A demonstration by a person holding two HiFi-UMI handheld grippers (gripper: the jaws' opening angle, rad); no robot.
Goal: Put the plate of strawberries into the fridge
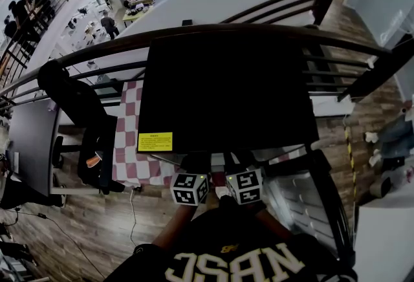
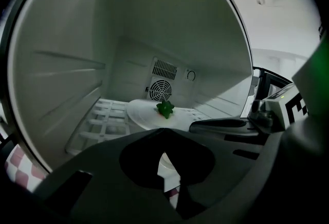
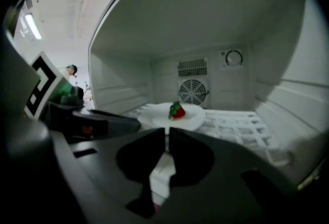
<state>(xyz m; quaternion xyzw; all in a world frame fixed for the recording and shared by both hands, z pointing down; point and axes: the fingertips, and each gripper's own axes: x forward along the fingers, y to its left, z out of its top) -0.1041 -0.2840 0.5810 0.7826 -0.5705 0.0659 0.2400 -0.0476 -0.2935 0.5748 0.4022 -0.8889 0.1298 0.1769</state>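
**Operator:** Identify the enclosure.

**Technician:** The fridge (image 1: pixel 226 93) has a black casing and a white interior. A white wire shelf (image 3: pixel 231 125) spans its lower part.

**Operator:** Report the gripper condition.

**Technician:** The right gripper (image 3: pixel 167 133) is clamped on the near rim of the plate (image 3: pixel 193 115). The left gripper (image 2: pixel 164 133) has its jaws pressed together on nothing, with the tips just beside that rim, on the left.

**Operator:** Describe the load.

**Technician:** The plate is round, white and shallow. It is inside the fridge, over the shelf, centred before the far-wall fan (image 3: pixel 193 91). One red strawberry (image 3: pixel 177 111) with green leaves lies near the plate's middle.
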